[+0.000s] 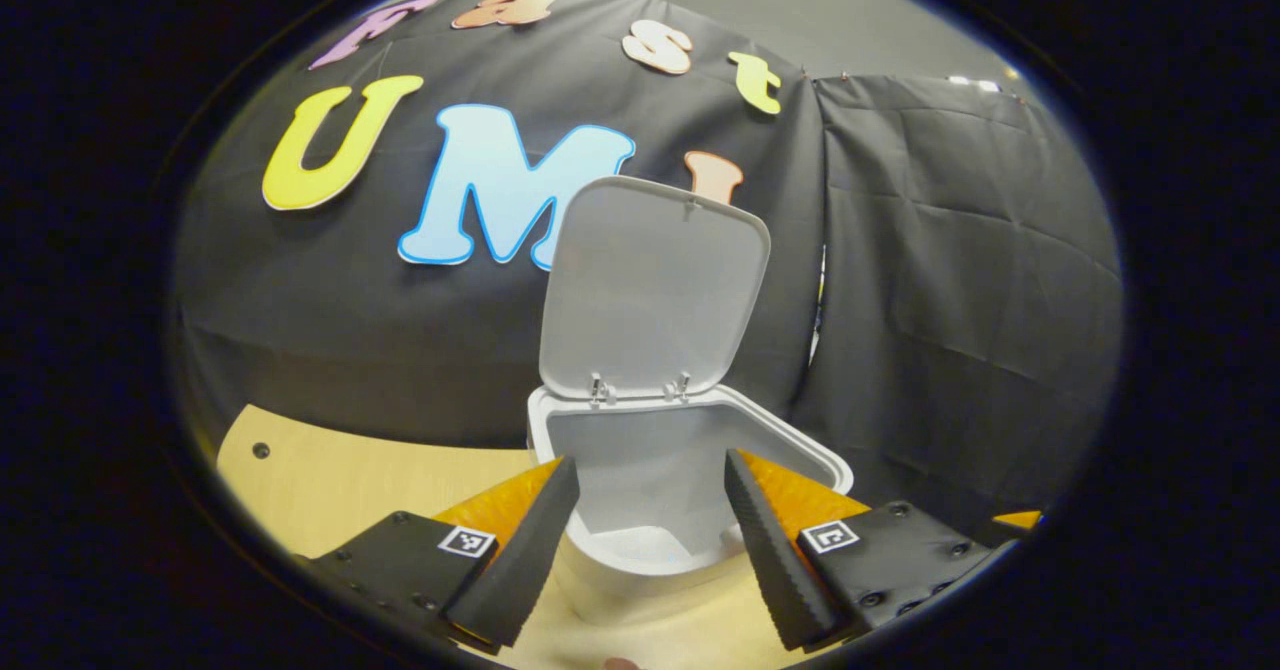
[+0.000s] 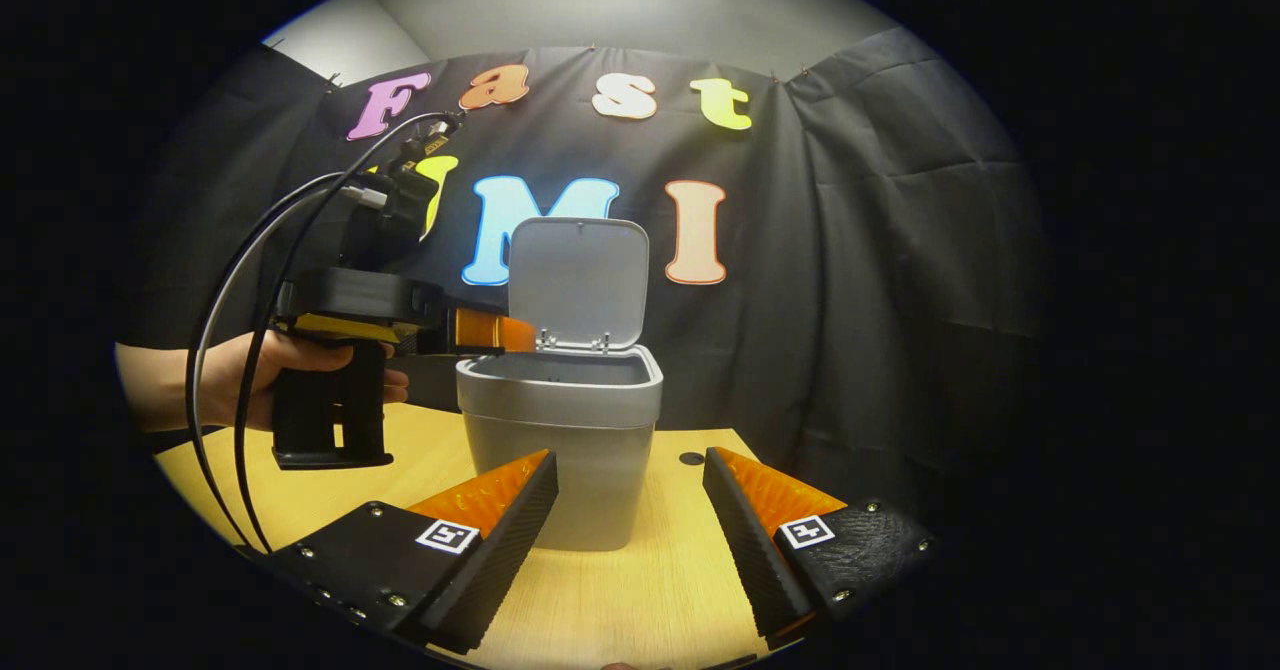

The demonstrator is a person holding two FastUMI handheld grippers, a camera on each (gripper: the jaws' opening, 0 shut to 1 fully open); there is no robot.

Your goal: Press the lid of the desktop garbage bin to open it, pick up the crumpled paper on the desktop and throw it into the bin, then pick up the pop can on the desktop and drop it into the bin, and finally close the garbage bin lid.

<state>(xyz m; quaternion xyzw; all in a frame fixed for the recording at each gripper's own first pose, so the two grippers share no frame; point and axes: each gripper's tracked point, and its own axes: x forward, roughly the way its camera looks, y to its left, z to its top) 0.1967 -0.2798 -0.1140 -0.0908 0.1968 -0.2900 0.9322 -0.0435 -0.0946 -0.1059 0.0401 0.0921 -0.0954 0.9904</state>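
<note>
Lid (image 2: 578, 280) stood upright on its hinge, bin (image 2: 562, 430) open on the desk (image 2: 620, 600), so the press-to-open step looked done. Left gripper (image 1: 650, 540) hovered just over the bin's mouth, fingers apart, nothing between them; the inside of the bin was only partly readable, with some pale stuff at the bottom that I couldn't identify. In the right gripper view a hand (image 2: 255, 375) held that left gripper beside the bin rim. Right gripper (image 2: 630, 520) sat low near the desk, facing the bin front, fingers apart and empty. Judging by this, lid closing was left; whether the paper and can were already dropped I couldn't tell.
</note>
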